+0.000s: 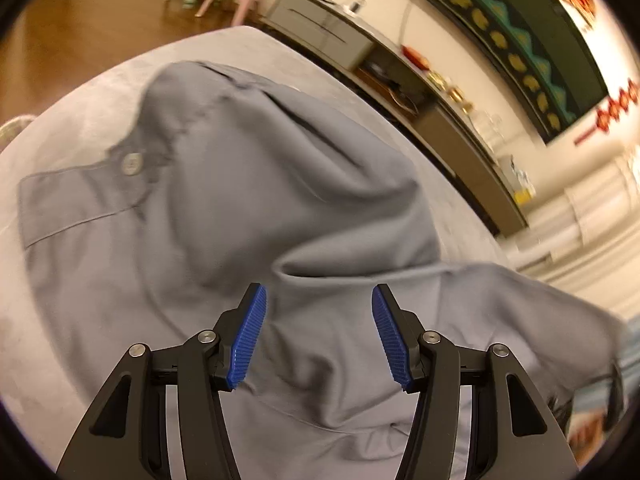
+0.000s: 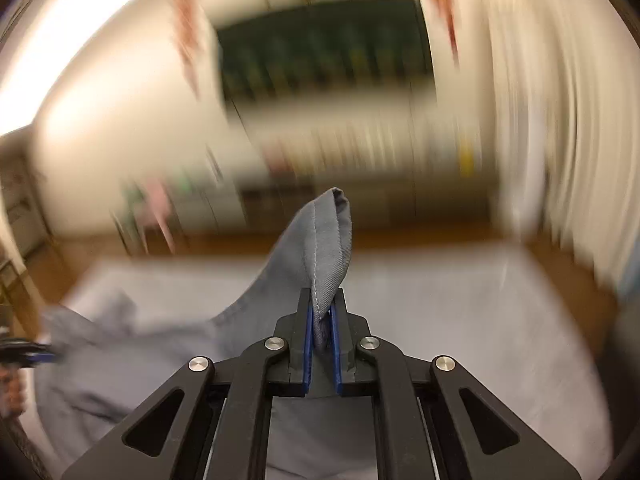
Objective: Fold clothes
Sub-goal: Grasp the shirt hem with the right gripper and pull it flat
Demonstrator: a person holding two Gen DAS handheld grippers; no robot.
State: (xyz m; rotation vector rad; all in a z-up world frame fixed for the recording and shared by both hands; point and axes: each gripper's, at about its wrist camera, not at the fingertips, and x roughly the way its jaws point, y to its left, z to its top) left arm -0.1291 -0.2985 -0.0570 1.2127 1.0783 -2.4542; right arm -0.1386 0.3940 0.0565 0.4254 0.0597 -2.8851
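Grey shirt [image 1: 224, 208] lies bunched on the grey-covered surface [image 1: 80, 92], collar and button toward the far left, cloth humped and creased. Left gripper [image 1: 318, 334] hovers just over a fold near the middle, blue pads [image 1: 248, 336] spread, nothing between them, likely lining up a grab. Right gripper [image 2: 322, 334] has its pads pressed together on a stitched edge of the shirt [image 2: 324, 248], lifted clear of the surface, probably to carry that part over. Right view heavily blurred. Fold stage unclear.
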